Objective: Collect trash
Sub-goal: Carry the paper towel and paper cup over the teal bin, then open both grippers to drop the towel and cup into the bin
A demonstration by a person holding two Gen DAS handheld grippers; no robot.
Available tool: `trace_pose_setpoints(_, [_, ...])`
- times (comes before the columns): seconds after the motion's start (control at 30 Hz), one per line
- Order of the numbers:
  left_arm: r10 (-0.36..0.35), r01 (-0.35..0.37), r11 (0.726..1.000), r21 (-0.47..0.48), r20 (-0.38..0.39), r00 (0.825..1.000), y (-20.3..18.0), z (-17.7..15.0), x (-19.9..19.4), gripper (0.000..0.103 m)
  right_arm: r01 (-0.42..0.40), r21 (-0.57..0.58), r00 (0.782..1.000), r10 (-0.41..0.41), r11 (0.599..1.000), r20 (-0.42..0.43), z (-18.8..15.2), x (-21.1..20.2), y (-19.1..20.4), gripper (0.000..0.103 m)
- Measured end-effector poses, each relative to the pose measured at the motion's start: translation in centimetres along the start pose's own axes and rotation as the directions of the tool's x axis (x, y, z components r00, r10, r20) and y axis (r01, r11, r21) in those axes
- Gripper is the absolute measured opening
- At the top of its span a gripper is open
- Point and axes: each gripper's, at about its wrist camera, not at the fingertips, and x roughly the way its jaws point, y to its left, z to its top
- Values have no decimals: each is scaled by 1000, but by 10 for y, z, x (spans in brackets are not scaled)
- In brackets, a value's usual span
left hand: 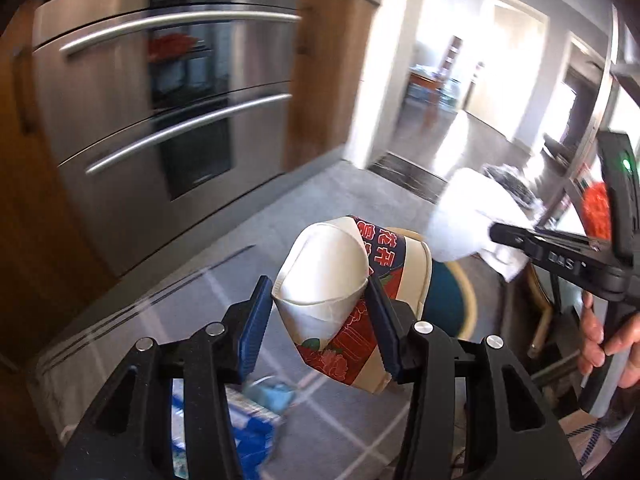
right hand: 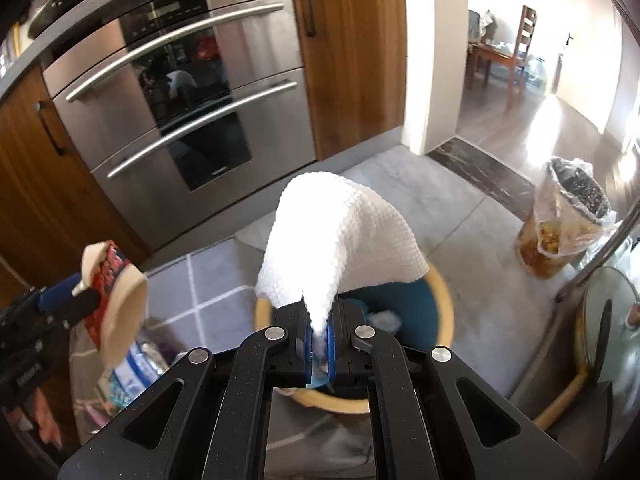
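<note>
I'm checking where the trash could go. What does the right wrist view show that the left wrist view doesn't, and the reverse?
Only the right wrist view shows the lined trash bin clearly, and the right gripper shut on the white paper towel. Only the left wrist view shows the left gripper's fingers squeezing the crushed paper cup. Both show the oven, cup and towel.

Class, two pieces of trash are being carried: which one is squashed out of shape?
The red-patterned paper cup in the left gripper; the white paper towel merely drapes.
</note>
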Motion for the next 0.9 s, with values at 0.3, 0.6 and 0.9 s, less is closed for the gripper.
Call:
trace_pose_setpoints(0.3, [-69,78,988,131,-70,995,-57,-10,41,48,28,106,994,-16,994,-108,-3,45,-50,6])
trace_pose_setpoints(0.6, [-28,62,976,208,-162,986,-76,-36,79,48,72,172,975,-33,983,-219,-1,101,-68,6])
trace_pose_setpoints(0.9, [-15,51,976,211,-166,986,-87,-33,115,48,78,161,959,-30,984,-281,-7,120,-71,6])
